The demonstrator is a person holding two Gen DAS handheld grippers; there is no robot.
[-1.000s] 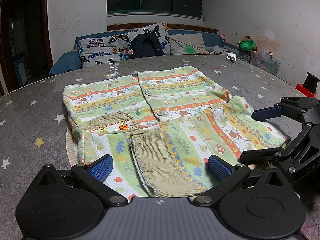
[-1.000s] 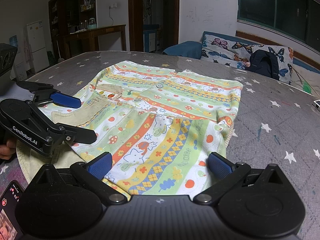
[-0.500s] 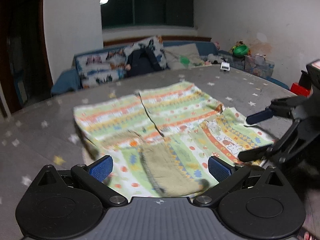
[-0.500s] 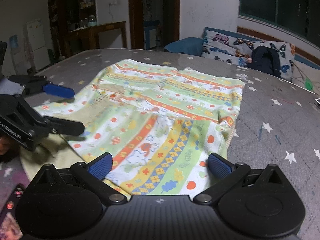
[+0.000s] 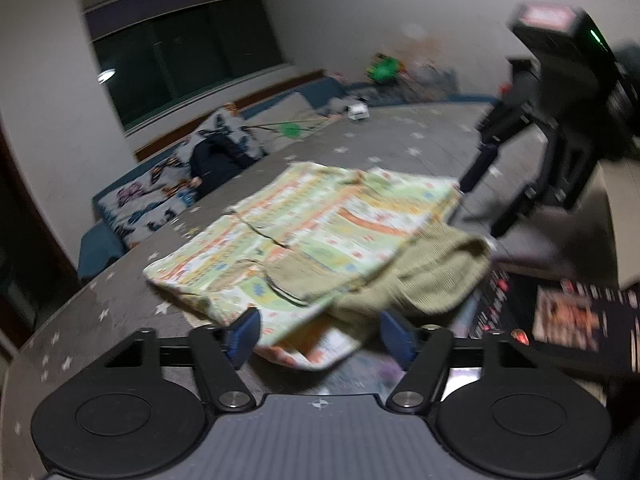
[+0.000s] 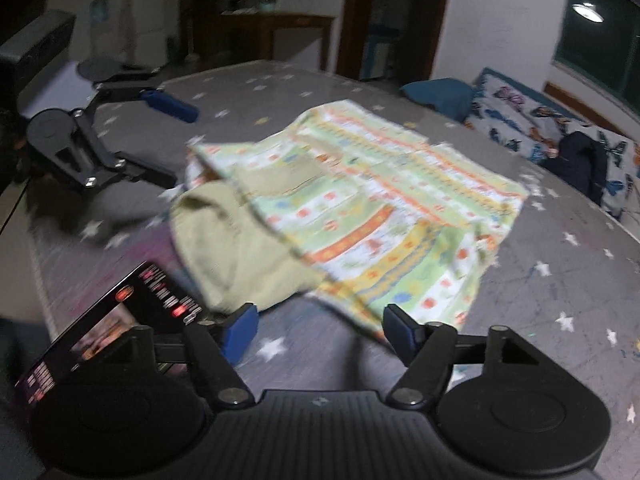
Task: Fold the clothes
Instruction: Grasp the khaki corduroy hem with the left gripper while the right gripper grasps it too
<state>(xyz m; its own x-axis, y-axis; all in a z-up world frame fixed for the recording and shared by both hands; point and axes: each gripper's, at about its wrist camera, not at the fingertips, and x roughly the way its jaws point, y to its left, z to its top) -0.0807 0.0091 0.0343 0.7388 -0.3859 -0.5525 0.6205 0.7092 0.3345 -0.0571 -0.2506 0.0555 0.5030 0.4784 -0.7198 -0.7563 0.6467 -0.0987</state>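
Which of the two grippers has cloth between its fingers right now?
The left gripper: the near edge of the patterned green and orange garment lies between its closing jaws. The right gripper, also closing, frames only bare star-print tabletop.

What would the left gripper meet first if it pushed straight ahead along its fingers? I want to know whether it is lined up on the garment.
Probably the near edge of the patterned garment, already between the closing left gripper pads; blur hides depth.

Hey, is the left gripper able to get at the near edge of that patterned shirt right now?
Probably yes. The shirt's near edge already lies between the left gripper's closing jaws, with nothing in front of it. The blur hides whether the pads touch cloth.
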